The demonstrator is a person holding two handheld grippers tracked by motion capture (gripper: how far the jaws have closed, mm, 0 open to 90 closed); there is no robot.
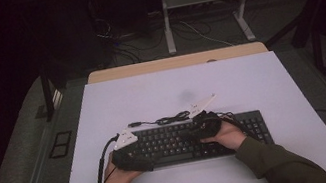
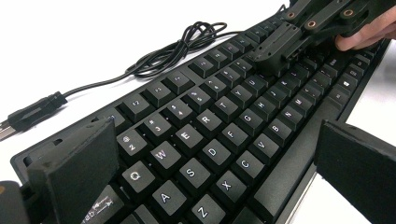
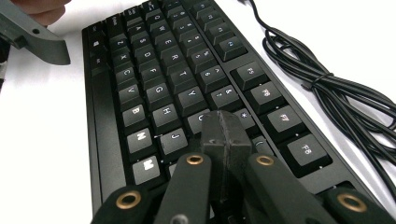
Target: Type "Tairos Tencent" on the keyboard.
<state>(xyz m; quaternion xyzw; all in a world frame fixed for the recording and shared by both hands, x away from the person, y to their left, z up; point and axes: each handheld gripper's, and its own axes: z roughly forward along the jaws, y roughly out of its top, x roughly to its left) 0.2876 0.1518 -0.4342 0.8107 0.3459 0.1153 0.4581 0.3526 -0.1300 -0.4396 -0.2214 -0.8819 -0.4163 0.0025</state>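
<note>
A black keyboard (image 1: 180, 144) lies on the white table top (image 1: 176, 89), near its front edge. My left gripper (image 1: 143, 157) is open at the keyboard's left end. In the left gripper view (image 2: 219, 158) one jaw stands over the far left corner and the other just off the front edge, with the letter keys (image 2: 212, 151) between them. My right gripper (image 1: 198, 131) is shut with nothing between its jaws. Its joined tips (image 3: 225, 133) point down onto the keys (image 3: 154, 88) beside J and the 8 key. From the left gripper view the right gripper (image 2: 273, 53) shows over the middle rows.
The keyboard's black cable (image 1: 168, 119) lies bundled on the table just behind it (image 3: 327, 88), and its USB plug (image 2: 32, 112) lies loose at the left. A wooden desk edge (image 1: 176, 62) runs behind the white top. Table legs and cables stand on the dark floor beyond.
</note>
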